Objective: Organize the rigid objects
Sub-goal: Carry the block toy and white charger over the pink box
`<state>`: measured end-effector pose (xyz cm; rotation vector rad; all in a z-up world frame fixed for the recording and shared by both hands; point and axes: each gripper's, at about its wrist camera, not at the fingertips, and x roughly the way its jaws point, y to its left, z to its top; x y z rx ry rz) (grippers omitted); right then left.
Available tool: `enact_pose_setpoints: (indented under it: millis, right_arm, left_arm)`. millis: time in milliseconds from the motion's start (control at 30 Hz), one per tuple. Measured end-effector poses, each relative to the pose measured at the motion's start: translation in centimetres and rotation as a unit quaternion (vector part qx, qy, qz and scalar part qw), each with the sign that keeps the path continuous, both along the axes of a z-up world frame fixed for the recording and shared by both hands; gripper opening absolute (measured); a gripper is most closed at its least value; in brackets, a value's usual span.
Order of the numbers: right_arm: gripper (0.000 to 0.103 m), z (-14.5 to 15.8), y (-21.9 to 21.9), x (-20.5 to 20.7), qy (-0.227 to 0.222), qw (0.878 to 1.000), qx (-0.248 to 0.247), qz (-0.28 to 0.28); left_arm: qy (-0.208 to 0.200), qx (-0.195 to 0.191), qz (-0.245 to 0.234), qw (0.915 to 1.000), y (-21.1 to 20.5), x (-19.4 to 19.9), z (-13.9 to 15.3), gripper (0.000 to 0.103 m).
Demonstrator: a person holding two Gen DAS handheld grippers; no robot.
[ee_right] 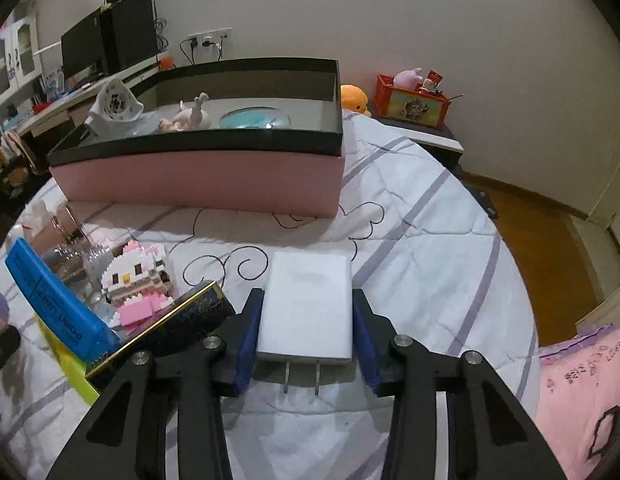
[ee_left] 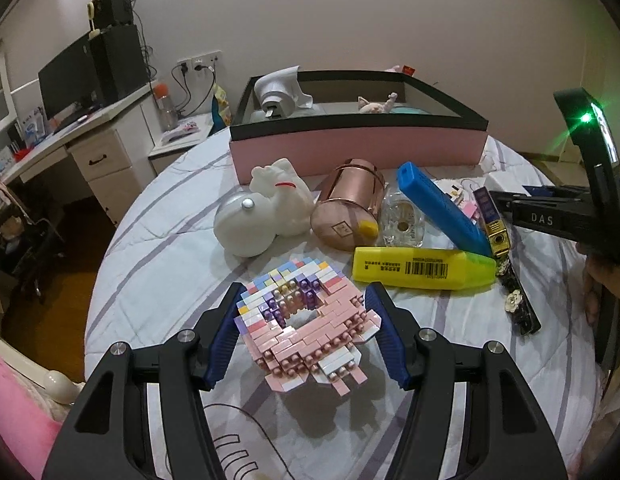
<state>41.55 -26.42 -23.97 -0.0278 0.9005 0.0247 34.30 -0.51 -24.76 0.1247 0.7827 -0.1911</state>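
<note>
My left gripper (ee_left: 306, 300) is shut on a pink, white and purple brick-built ring model (ee_left: 310, 340), held just above the striped bedspread (ee_left: 158, 280). In the right wrist view my right gripper (ee_right: 306, 300) is shut on a white plug charger (ee_right: 308, 280), whose two prongs point back at the camera. A pink box with a black rim (ee_left: 350, 148) (ee_right: 198, 184) stands behind both, open on top. It holds a white item, a small pink figure and a teal disc.
Between the grippers and the box lie a white cat figure (ee_left: 286, 188), a rose-gold canister (ee_left: 350, 208), a glass bottle (ee_left: 404, 220), a blue case (ee_left: 438, 208), a yellow highlighter (ee_left: 422, 268), a black floral bar (ee_left: 510, 280) and a brick kitten (ee_right: 138, 284). A desk (ee_left: 90, 140) stands left.
</note>
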Motion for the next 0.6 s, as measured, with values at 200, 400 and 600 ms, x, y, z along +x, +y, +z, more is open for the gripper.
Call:
enact_pose_setpoints:
  millis: [200,400,600]
  right_arm:
    - [0.041,0.1,-1.0,-0.6,-0.005,0.998,0.055,0.023]
    - [0.041,2.0,-0.3,-4.1,-0.053,0.996,0.064,0.033]
    - [0.041,5.7,1.9,-9.7,-0.136,0.987,0.07,0.045]
  left_arm:
    - [0.006,-0.033,-0.009,0.9994,0.0,0.1,0.1,0.062]
    - [-0.017,-0.038,0.006,0.9991,0.3,-0.7,1.2,0.062]
    - [-0.065,-0.033,0.025,0.997,0.0,-2.1,3.4,0.062]
